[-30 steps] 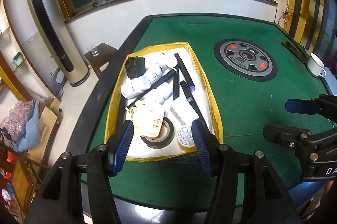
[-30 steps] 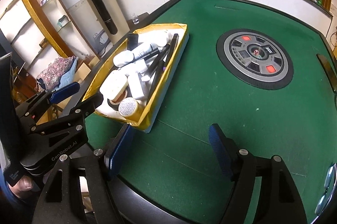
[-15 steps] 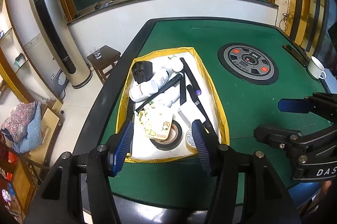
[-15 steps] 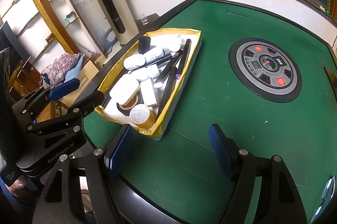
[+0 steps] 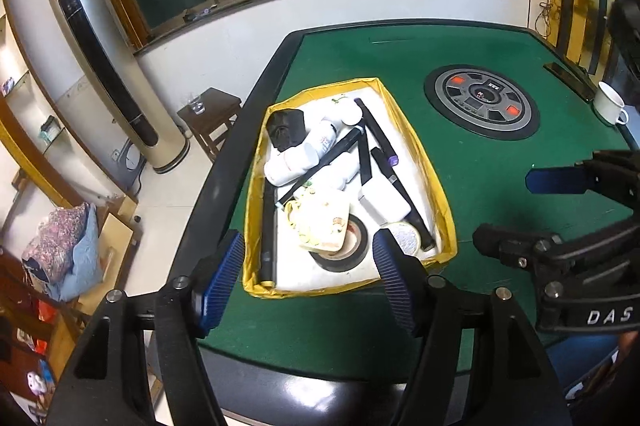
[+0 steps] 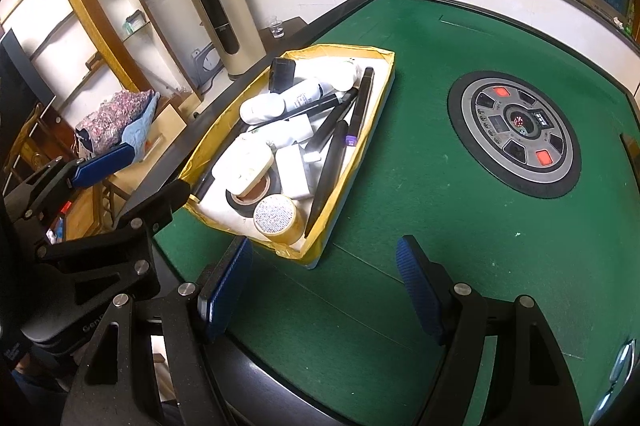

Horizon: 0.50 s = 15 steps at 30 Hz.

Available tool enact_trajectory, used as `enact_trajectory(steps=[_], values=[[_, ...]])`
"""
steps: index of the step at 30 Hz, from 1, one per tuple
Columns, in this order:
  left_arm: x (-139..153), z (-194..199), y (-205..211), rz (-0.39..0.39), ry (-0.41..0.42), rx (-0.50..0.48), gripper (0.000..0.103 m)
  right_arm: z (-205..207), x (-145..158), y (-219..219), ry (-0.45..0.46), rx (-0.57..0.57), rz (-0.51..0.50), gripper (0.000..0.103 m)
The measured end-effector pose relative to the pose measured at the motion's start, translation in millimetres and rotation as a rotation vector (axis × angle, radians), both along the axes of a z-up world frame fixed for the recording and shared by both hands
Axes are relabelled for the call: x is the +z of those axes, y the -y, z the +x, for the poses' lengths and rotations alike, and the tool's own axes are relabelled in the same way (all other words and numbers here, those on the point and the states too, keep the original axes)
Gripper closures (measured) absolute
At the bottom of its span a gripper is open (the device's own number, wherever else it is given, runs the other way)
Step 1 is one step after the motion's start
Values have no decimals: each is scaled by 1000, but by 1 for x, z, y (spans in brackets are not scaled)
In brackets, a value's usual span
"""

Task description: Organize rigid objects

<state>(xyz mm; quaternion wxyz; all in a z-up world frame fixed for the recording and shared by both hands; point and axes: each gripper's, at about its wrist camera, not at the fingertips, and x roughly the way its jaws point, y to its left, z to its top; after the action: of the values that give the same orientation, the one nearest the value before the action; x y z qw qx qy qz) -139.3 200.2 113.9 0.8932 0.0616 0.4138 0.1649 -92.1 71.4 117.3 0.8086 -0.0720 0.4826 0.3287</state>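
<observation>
A yellow-rimmed tray [image 5: 425, 155] [image 6: 211, 139] lies on the green felt near the table's left edge. It holds white bottles [image 5: 294, 161], black pens [image 5: 380, 135] [image 6: 362, 97], a black tape roll [image 5: 352, 258], a cream box [image 5: 322, 222] [image 6: 246, 161], a round gold tin [image 6: 278, 216] and a white block [image 5: 384, 201]. My left gripper [image 5: 308, 240] [image 6: 132, 177] hovers before the tray's near end. Its jaws are opening and grip nothing. My right gripper [image 6: 324, 246] [image 5: 524, 209] stands open over bare felt to the right of the tray.
A round grey control panel [image 5: 482, 105] [image 6: 516, 137] is set into the table's middle. A white mug [image 5: 610, 103] stands at the far right edge. The black padded rim [image 5: 224, 177] borders the felt; beyond it are a stool [image 5: 212, 109] and a tall air conditioner [image 5: 112, 77].
The left gripper's fingers have spread wider, and its view has drawn back a little from the tray. In the right wrist view the tray has slid rightward and nearer.
</observation>
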Motion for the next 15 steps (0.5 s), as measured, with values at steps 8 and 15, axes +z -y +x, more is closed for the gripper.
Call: enact_trajectory(steps=[8,15], values=[[2,-6,-23,-40,-21,51,37,-1,-1,-13,-6,11,-19,33],[3,-11,-24,70,-13,77,37,-3,-1,-22,-7,19,-35,33]])
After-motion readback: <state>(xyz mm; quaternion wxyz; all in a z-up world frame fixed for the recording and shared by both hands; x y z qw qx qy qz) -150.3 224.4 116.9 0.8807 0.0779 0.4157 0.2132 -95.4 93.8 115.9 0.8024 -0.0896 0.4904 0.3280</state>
